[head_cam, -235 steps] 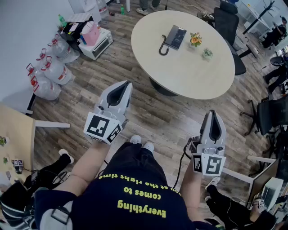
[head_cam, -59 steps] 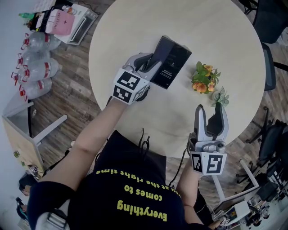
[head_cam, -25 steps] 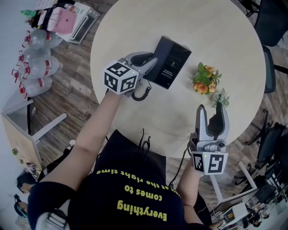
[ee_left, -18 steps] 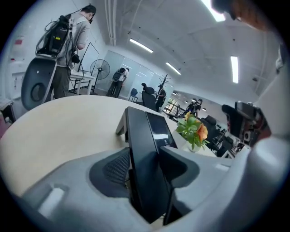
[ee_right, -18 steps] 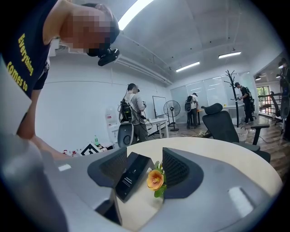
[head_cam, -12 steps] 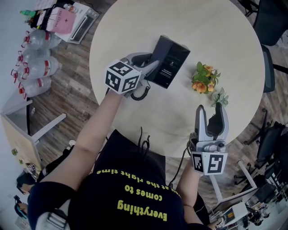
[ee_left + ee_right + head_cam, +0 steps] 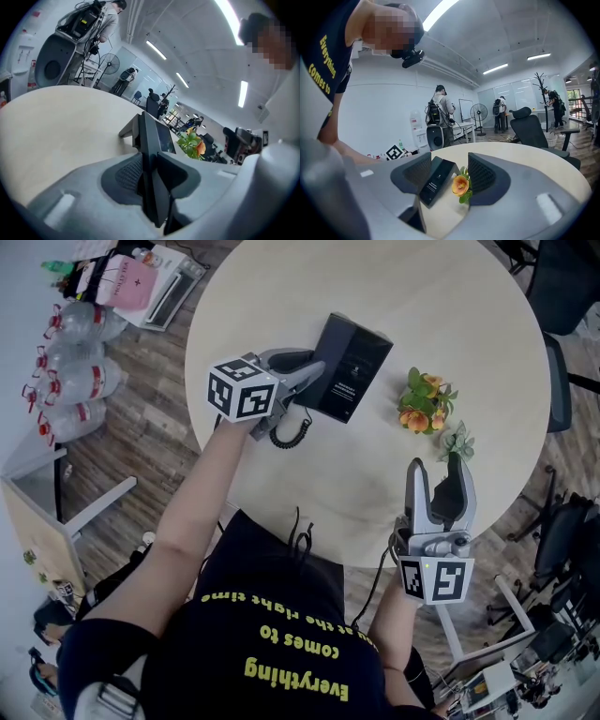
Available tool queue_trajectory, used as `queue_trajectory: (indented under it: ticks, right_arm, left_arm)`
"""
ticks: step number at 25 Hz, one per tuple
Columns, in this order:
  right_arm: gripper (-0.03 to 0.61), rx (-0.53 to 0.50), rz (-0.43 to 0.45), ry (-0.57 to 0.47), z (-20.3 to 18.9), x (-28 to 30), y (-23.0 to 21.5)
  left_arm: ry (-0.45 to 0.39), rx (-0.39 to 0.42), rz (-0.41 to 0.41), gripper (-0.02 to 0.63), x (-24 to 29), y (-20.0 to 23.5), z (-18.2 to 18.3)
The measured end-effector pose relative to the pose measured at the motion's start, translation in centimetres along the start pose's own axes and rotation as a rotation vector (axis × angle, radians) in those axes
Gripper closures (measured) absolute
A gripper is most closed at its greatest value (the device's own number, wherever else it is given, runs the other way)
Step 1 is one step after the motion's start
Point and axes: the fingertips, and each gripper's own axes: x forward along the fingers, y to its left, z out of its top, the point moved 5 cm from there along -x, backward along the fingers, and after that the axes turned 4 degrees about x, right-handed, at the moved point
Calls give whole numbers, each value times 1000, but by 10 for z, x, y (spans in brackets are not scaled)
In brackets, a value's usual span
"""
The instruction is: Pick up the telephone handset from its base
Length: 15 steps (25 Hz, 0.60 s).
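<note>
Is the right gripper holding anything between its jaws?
No: the right gripper stands with jaws apart and empty; the phone base and orange flower are only seen beyond them on the table.

Since ~2 s ago the left gripper (image 7: pixel 317 371) has drawn the handset (image 7: pixel 289 360) off the base (image 7: pixel 356 367) toward near-left and rolled over, so the coiled cord (image 7: pixel 286 432) now shows beneath it, and its jaws just closed tighter w/ handset between them.

— Where's the handset (image 7: pixel 151 187)?
— Black, turned on edge, touching the base (image 7: pixel 352 367) on its left, coiled cord (image 7: pixel 286 432) dangling.
— The base?
— A black wedge, nearer the table's (image 7: pixel 450 296) left edge.
</note>
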Motion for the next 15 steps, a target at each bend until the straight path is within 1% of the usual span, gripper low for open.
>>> queue_trajectory:
  ticks: [4,6,9,12,15]
  right_arm:
    - [337,-1,6,5,-1,-1,0]
    - [337,-3,8,6,-1,-2,0]
    - [337,-4,9,5,0,-4,0]
    - [337,-3,8,5,-1,-4,-1]
    - [337,-1,11,4,-1,-2,-1]
  left_arm:
    - [-21,-65,-145,520,0,11,-1]
    - [-19,-85,-192,526,0,13,0]
    - [-4,-59,-209,528,-3,8,3]
    - [-20,-63,-236,535,-6,4,4]
    - [-29,-49,-233,538,-10,2,6]
